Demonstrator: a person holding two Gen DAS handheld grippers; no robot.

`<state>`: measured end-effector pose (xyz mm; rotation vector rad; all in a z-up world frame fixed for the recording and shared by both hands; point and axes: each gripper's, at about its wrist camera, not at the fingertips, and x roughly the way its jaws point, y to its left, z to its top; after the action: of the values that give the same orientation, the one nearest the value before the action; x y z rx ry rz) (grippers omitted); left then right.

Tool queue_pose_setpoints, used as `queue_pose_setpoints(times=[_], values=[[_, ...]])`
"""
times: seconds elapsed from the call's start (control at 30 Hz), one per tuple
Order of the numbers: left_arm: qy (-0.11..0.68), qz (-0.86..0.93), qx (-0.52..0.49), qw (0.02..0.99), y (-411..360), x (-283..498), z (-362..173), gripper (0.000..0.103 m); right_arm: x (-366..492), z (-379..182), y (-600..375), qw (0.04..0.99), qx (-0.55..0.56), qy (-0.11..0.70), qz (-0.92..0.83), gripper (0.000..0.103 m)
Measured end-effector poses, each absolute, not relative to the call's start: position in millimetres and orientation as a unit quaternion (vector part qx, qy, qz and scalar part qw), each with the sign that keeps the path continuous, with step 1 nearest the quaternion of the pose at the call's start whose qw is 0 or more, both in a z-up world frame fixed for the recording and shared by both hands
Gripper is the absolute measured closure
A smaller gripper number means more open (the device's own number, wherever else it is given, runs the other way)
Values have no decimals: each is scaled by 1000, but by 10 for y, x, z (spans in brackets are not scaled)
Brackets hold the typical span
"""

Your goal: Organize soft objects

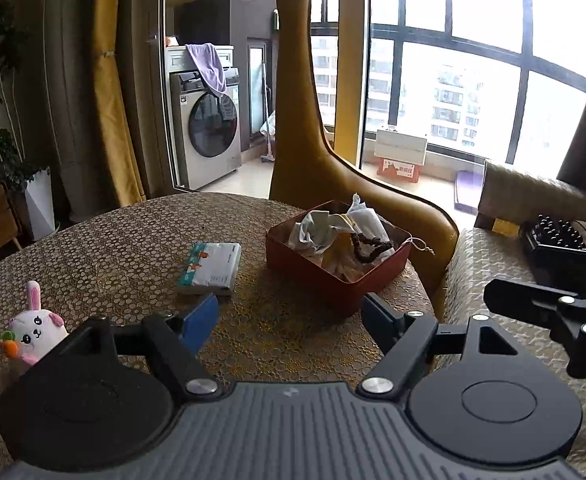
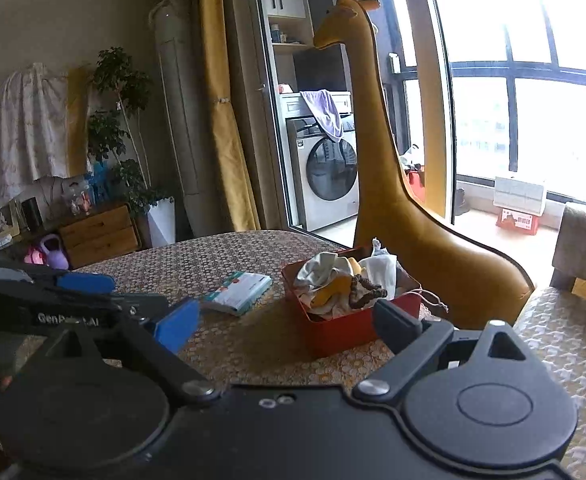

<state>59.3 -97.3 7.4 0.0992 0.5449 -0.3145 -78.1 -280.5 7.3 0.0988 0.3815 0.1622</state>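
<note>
A red box [image 1: 313, 276] stands on the patterned table [image 1: 113, 248], filled with crumpled white and yellow cloths [image 1: 317, 228] and a string of brown beads [image 1: 369, 250]. Left of it lies a soft tissue pack [image 1: 211, 268]. A white plush bunny [image 1: 33, 332] sits at the near left edge. My left gripper [image 1: 289, 320] hovers open in front of the box, nothing between its blue pads. The right wrist view shows the same box [image 2: 333, 332] and tissue pack [image 2: 239, 292], with my right gripper [image 2: 285, 324] wide open and holding nothing just before the box.
A tall yellow giraffe figure [image 1: 301, 120] stands right behind the table. To the right lies a second patterned surface [image 1: 485, 264] with a black beaded object [image 1: 553, 236]. A washing machine [image 1: 205, 128] and a plant [image 2: 121, 128] stand farther back.
</note>
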Motion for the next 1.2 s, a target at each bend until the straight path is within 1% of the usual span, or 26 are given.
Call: queue_pose_setpoints(times=[0.07,0.17,0.37,0.4,0.43,0.47,0.67,0.9,1.2], values=[[261,-157,46,951,-952,536,88,21,-811,66,-2795,978,47,189,80,8],[253,-157,38,954,-926,460,104,18,-844,65,-2794,978,50,187,80,1],[248,-146,31,957,-913,358,98,12,-908,60,-2748,978,50,181,87,0],[247,-145,30,958,-911,346,96,8,-916,61,-2739,979,50,180,87,0],[246,-146,29,958,-905,335,95,2,-919,67,-2736,979,51,178,88,0],[244,-146,27,958,-901,326,99,0,-920,71,-2734,979,52,177,87,0],[224,-150,21,963,-870,231,130,0,-933,77,-2738,981,56,173,74,0],[202,-140,43,968,-944,129,150,0,-959,78,-2736,981,64,170,74,0],[203,-144,28,968,-899,111,147,0,-955,76,-2759,981,66,172,64,0]])
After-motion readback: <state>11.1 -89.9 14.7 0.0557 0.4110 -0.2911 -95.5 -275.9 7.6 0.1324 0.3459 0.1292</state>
